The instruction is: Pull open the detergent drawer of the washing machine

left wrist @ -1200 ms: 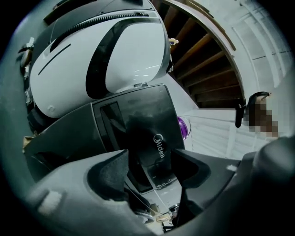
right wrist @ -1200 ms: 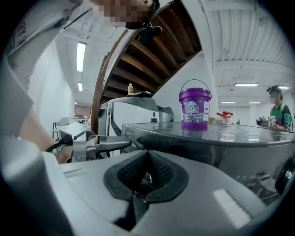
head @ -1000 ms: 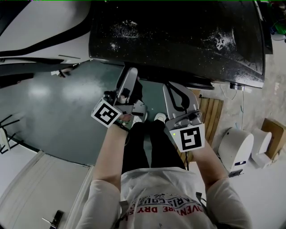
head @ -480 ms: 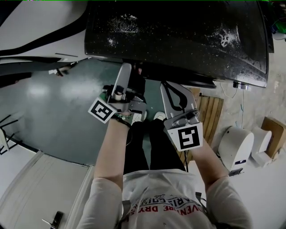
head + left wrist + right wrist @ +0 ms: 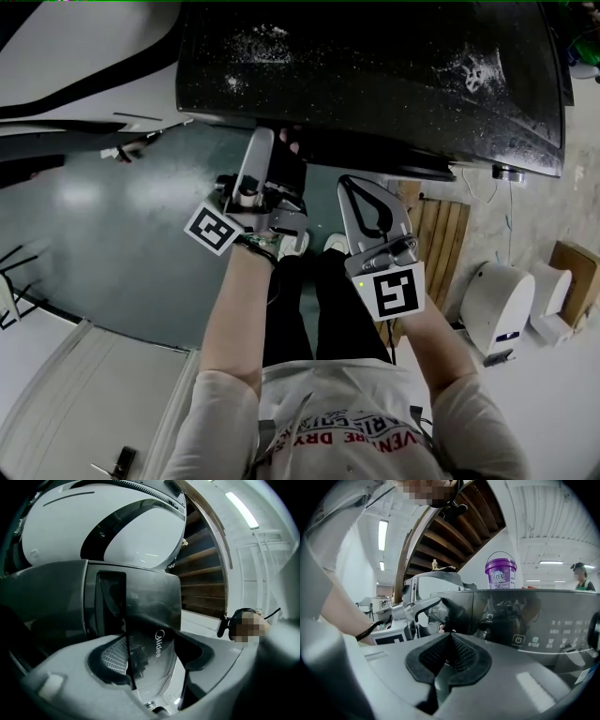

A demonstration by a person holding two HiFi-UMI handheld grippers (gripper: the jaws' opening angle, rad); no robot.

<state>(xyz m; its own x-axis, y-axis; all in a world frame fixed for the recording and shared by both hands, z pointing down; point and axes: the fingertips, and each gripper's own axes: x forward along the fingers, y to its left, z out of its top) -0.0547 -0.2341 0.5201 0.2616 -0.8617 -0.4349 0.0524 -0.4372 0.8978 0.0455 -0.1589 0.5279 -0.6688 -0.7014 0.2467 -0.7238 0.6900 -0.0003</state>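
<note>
Left gripper: it reached up to the front top corner of the washing machine. Its jaws had just been closing a little and stood wide, clamped on the detergent drawer.
Drawer place: directly between the left gripper's jaws. Its glossy dark front with the Midea mark filled the gap from side to side.
Pads: one lay against each edge of the drawer front.
Drawer travel: I could not tell if it was out of the machine or not.
Right gripper: jaws together, with nothing between them. It was held beside the left gripper, near the machine's front.
Control panel: just ahead of the right gripper's tips, with the power button ahead and to the right of them.
Purple bucket: above and beyond the right gripper, seen upright over the machine's top edge.
</note>
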